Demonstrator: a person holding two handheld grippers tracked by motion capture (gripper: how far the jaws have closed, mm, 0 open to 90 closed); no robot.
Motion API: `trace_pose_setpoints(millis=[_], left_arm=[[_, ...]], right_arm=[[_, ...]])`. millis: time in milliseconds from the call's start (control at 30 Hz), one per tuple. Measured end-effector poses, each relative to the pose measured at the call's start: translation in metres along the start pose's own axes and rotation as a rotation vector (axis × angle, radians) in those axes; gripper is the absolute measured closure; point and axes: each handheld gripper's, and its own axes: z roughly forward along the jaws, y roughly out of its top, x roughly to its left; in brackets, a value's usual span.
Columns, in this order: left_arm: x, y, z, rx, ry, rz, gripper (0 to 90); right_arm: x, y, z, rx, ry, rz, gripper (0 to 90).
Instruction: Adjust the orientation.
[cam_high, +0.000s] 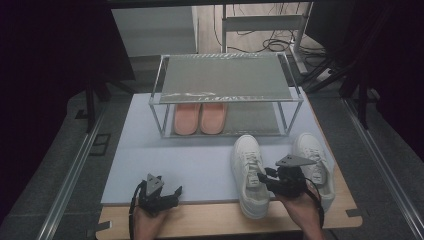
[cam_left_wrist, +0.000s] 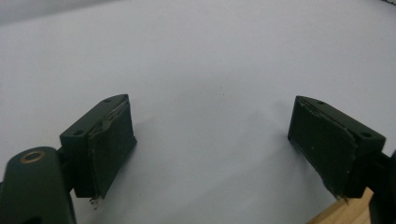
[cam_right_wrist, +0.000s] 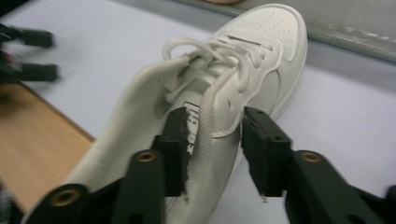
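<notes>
Right gripper (cam_right_wrist: 212, 149) straddles white sneaker (cam_right_wrist: 224, 93); tongue label apparently unreadable.

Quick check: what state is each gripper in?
Left gripper: open, nothing between its jaws.
Right gripper: jaws astride the white lace-up sneaker's side wall; grip cannot be told.

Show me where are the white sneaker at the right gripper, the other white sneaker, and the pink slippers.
White sneaker at the right gripper (cam_right_wrist: 261, 70): right gripper view, on its side panel.
Other white sneaker (cam_high: 310, 145): high view, on its toe.
Pink slippers (cam_high: 200, 119): high view, on the inner edge of the left slipper.
</notes>
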Motion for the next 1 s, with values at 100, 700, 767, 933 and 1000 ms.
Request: trace_pose_setpoints(millis=[100, 700, 767, 933, 1000], left_arm=[[0.0, 0.0, 0.0, -0.002, 0.0, -0.002, 14.0], [0.0, 0.0, 0.0, 0.0, -0.001, 0.0, 14.0], [0.0, 0.0, 0.0, 0.0, -0.001, -0.001, 14.0], [0.0, 0.0, 0.0, 0.0, 0.0, 0.0, 14.0], [0.0, 0.0, 0.0, 0.0, 0.0, 0.0, 14.0]], right_arm=[[-0.007, 0.004, -0.011, -0.028, -0.001, 0.013, 58.3], [-0.025, 0.016, 0.038, 0.091, -0.18, 0.039, 89.9], [-0.025, 0.015, 0.043, 0.099, -0.173, 0.044, 89.9], [-0.026, 0.014, 0.051, 0.105, -0.159, 0.069, 90.0], [-0.026, 0.015, 0.052, 0.106, -0.148, 0.071, 90.0]])
